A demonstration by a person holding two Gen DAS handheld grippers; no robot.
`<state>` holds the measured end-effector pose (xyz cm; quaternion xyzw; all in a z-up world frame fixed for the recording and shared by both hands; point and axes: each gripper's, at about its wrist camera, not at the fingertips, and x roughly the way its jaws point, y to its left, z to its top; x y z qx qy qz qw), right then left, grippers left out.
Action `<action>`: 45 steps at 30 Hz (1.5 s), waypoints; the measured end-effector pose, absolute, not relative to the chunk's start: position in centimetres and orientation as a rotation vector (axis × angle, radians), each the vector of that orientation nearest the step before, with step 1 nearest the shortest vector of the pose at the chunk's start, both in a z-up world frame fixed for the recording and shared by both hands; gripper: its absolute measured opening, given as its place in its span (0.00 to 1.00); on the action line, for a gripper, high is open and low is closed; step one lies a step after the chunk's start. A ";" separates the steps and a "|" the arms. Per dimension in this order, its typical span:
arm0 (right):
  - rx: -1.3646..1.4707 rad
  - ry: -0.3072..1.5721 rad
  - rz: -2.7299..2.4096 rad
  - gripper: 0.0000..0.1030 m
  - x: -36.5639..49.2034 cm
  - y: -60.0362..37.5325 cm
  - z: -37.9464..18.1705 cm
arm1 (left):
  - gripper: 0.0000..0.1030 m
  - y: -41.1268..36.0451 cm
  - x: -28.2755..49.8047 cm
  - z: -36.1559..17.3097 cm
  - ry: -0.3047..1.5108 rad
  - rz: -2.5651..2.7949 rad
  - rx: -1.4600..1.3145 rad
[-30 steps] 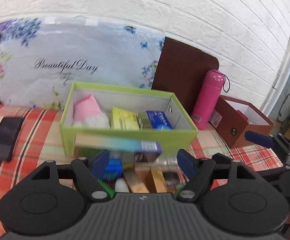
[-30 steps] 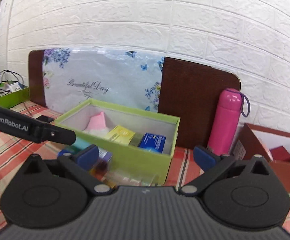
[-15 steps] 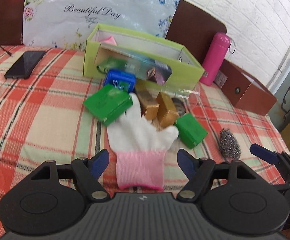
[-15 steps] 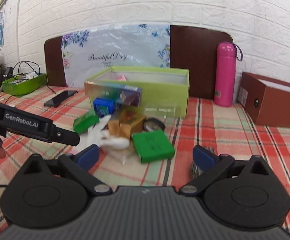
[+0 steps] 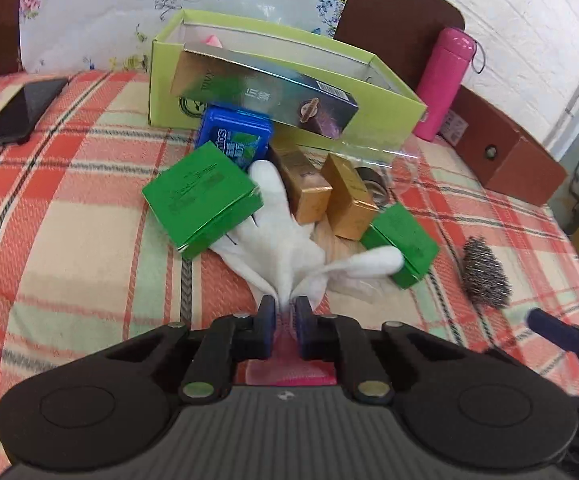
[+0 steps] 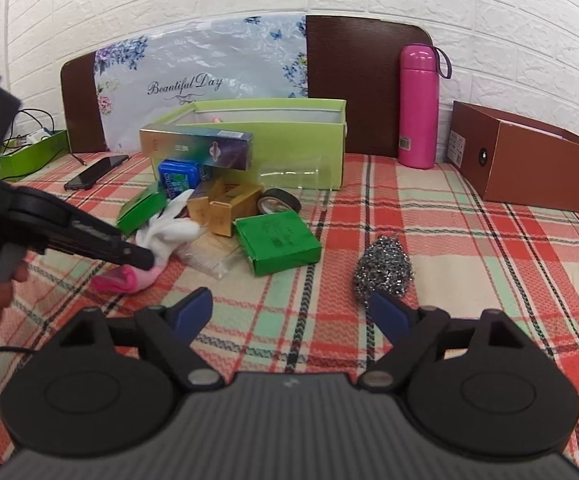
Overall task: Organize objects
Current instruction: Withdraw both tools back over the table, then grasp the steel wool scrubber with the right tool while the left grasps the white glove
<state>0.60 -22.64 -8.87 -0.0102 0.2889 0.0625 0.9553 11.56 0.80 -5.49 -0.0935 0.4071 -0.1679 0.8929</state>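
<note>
A white glove with a pink cuff (image 5: 277, 240) lies among a pile of small boxes in front of a light green open box (image 5: 385, 92). My left gripper (image 5: 285, 312) is shut on the glove near its cuff; it also shows in the right wrist view (image 6: 141, 258) on the glove (image 6: 169, 232). The pile holds two green boxes (image 5: 203, 196) (image 5: 403, 242), two gold boxes (image 5: 349, 196), a blue tin (image 5: 235, 136) and a long shiny box (image 5: 265, 94). My right gripper (image 6: 291, 312) is open and empty, above the cloth near a steel scourer (image 6: 383, 268).
A pink bottle (image 6: 417, 106) and a brown box (image 6: 529, 160) stand at the back right. A black phone (image 5: 21, 114) lies at the left. A tape roll (image 6: 279, 202) and a clear plastic piece (image 6: 297, 174) lie by the green box. A checked cloth (image 6: 469, 240) covers the table.
Both grippers pulled back from the green box. The left gripper then dropped to the glove and closed on it near the cuff, bunching it. The right gripper stayed open.
</note>
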 end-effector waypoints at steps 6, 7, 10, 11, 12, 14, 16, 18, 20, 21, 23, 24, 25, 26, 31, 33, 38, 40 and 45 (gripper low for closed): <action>-0.013 0.618 0.094 0.79 2.4 -23.6 -9.5 | 0.10 1.7 6.1 -4.4 0.888 -0.483 -0.177; -0.013 0.615 0.084 0.79 2.8 -23.8 -9.5 | 0.10 1.6 5.3 -4.6 0.898 -0.493 -0.168; -0.014 0.613 0.048 0.78 4.2 -24.6 -9.4 | 0.25 1.1 3.9 -5.3 0.887 -0.446 -0.135; -0.016 0.612 0.035 0.78 4.7 -24.8 -9.4 | 0.37 1.0 4.0 -5.5 0.880 -0.425 -0.127; -0.023 0.614 0.022 0.77 5.2 -25.1 -9.5 | 0.44 0.9 4.1 -5.7 0.877 -0.389 -0.126; -0.039 0.628 -0.008 0.75 6.3 -25.4 -9.8 | 0.61 0.7 4.5 -5.7 0.864 -0.335 -0.128; -0.048 0.643 -0.028 0.70 7.2 -25.8 -10.2 | 0.61 0.4 4.9 -5.6 0.841 -0.336 -0.116; -0.030 0.678 -0.036 0.42 7.7 -26.4 -10.7 | 0.63 -0.1 5.4 -5.6 0.844 -0.359 -0.101; 0.002 0.689 -0.010 0.36 7.0 -26.7 -10.8 | 0.63 -0.4 5.9 -5.7 0.853 -0.371 -0.099; -0.010 0.689 0.011 0.35 6.4 -26.5 -10.7 | 0.63 -0.5 5.9 -5.7 0.856 -0.377 -0.099; -0.014 0.702 0.071 0.35 4.7 -25.9 -10.2 | 0.64 -0.8 6.1 -5.9 0.862 -0.384 -0.091; 0.003 0.705 0.116 0.35 3.8 -25.6 -9.9 | 0.64 -1.0 6.2 -6.0 0.862 -0.384 -0.082; 0.024 0.710 0.167 0.35 2.9 -25.3 -9.6 | 0.64 -1.2 6.3 -6.0 0.859 -0.383 -0.075; 0.033 0.719 0.215 0.35 2.0 -25.0 -9.5 | 0.64 -1.4 6.4 -6.1 0.856 -0.383 -0.069; -0.008 0.758 0.240 0.51 -0.1 -23.4 -9.4 | 0.53 -1.6 6.4 -6.1 0.866 -0.428 -0.058; -0.002 0.765 0.228 0.53 -0.1 -23.5 -9.4 | 0.53 -1.7 6.1 -6.0 0.876 -0.452 -0.062; -0.006 0.786 0.205 0.58 0.1 -23.3 -9.3 | 0.58 -2.5 5.3 -6.1 0.886 -0.498 -0.003; 0.010 0.787 0.207 0.59 0.2 -23.3 -9.2 | 0.57 -2.5 5.4 -6.3 0.892 -0.508 -0.008; 0.012 0.800 0.187 0.59 0.8 -23.0 -9.4 | 0.58 -2.7 5.4 -6.3 0.884 -0.510 0.008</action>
